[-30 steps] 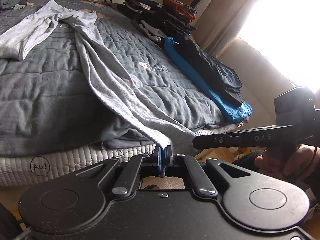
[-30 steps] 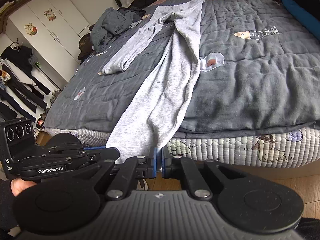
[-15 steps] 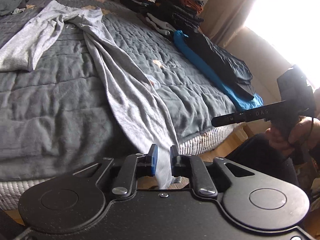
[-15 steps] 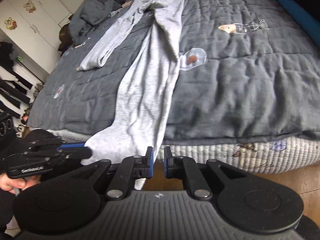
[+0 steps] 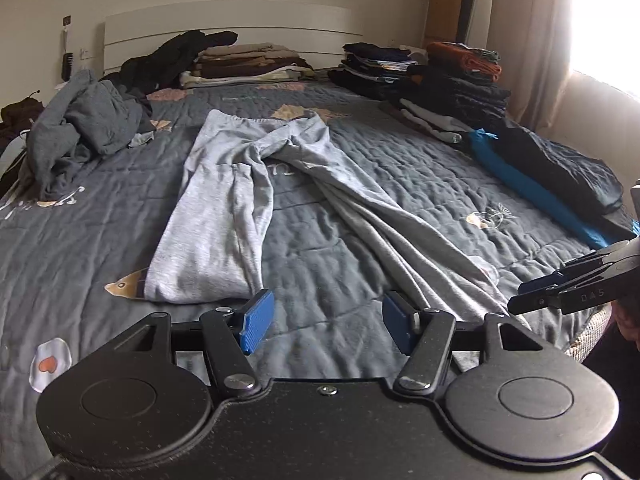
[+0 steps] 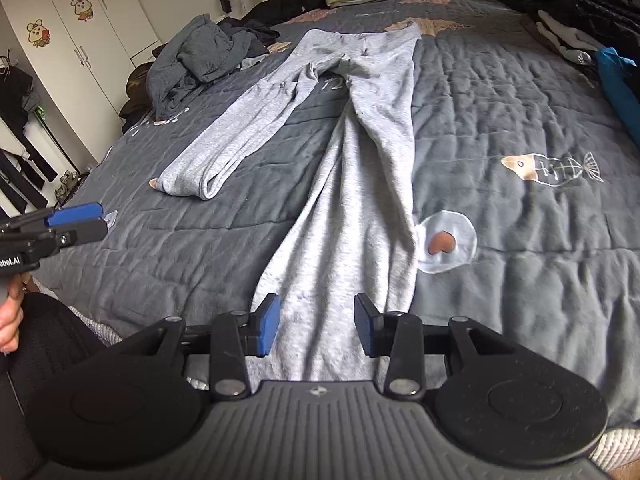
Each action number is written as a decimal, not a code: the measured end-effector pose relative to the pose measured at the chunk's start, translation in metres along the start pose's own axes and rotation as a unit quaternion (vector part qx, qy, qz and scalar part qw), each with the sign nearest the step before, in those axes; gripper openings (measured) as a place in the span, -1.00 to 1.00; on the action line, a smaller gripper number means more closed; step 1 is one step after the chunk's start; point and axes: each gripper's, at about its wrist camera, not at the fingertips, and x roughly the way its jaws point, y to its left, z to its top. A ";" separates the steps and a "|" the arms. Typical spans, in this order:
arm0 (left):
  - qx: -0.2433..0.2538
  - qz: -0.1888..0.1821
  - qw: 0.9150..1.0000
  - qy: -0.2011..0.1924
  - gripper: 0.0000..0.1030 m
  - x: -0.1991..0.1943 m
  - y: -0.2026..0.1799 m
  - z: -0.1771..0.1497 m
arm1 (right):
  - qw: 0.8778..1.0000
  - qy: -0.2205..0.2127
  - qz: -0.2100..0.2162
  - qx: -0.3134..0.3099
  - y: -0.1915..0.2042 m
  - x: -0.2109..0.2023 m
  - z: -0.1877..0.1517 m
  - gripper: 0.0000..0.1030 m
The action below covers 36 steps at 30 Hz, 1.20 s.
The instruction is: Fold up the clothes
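**Grey pants laid out, not folded yet**

The grey pants (image 6: 352,168) lie flat along the bed (image 6: 520,216), waistband toward the headboard, one leg running down to the bed's near edge, the other doubled back on itself. The left gripper (image 5: 324,326) and right gripper (image 6: 316,326) both have their jaws wide open, holding nothing. Folded stacks (image 5: 432,76) sit by the headboard, so some clothes look done; I'd say these pants still need all their folds, and a crumpled dark pile (image 5: 84,120) waits too.
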 end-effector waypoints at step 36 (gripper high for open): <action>0.060 -0.019 0.998 0.019 -0.48 0.202 -0.079 0.055 | 0.988 -0.129 -0.034 0.072 -0.095 0.079 0.091 0.23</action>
